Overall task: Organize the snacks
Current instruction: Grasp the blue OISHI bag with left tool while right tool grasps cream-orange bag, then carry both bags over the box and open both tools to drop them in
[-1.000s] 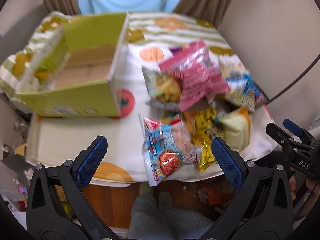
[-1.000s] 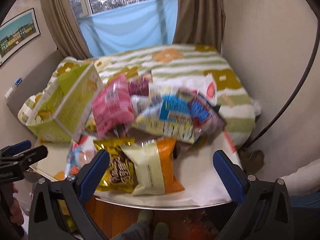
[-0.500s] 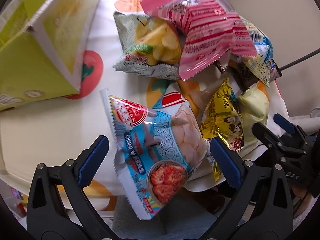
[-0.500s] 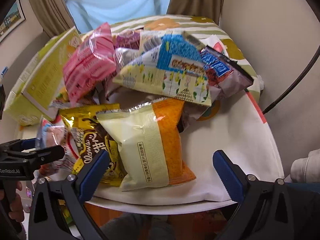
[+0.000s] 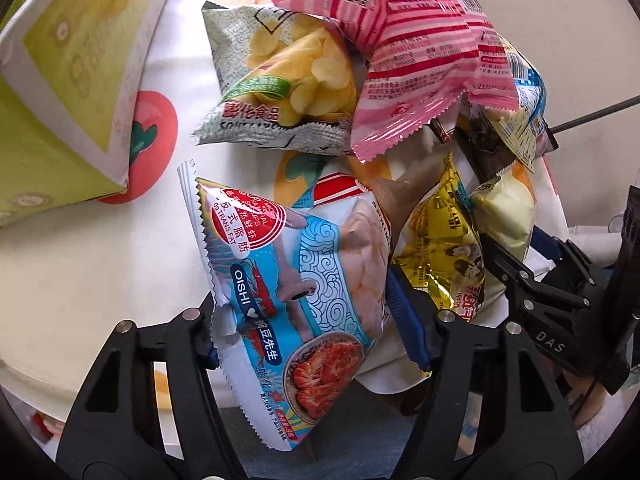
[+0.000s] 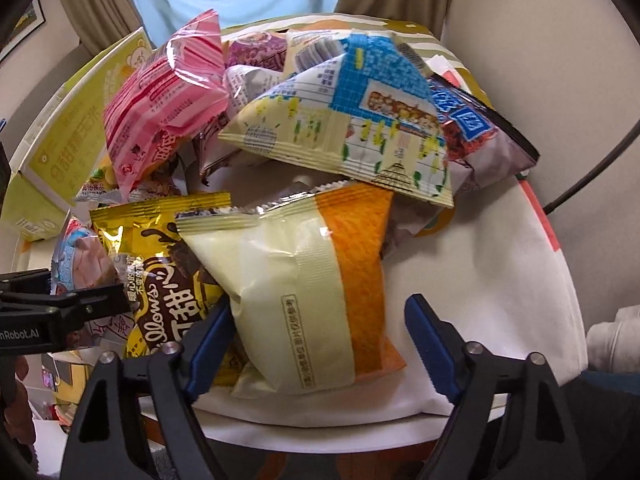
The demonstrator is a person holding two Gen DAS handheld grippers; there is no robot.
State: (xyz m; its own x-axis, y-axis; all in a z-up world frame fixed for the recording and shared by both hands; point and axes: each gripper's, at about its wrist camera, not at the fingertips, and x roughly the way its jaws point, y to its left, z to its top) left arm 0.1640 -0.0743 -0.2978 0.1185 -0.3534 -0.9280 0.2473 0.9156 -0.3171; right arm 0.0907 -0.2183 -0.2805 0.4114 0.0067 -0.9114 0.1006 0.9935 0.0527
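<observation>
A pile of snack bags lies on a round table with a fruit-print cloth (image 5: 80,248). My left gripper (image 5: 308,320) has its jaws around the blue and white shrimp chip bag (image 5: 296,276), pads at both of its sides. My right gripper (image 6: 320,340) is open, its jaws astride the cream and orange bag (image 6: 304,280) without pressing it. A gold chocolate bag (image 6: 160,264) lies left of that bag. A pink striped bag (image 5: 404,52) and a potato chip bag (image 5: 288,80) lie further back.
A green and white cardboard box (image 5: 68,80) stands open at the left on the table. A yellow and blue bag (image 6: 352,120) tops the pile at the back right. The wall and a black cable (image 6: 592,168) are at the right.
Both grippers have moved forward and down to the pile. My left jaws have narrowed from wide open onto the shrimp chip bag. My right jaws have narrowed around the cream and orange bag.
</observation>
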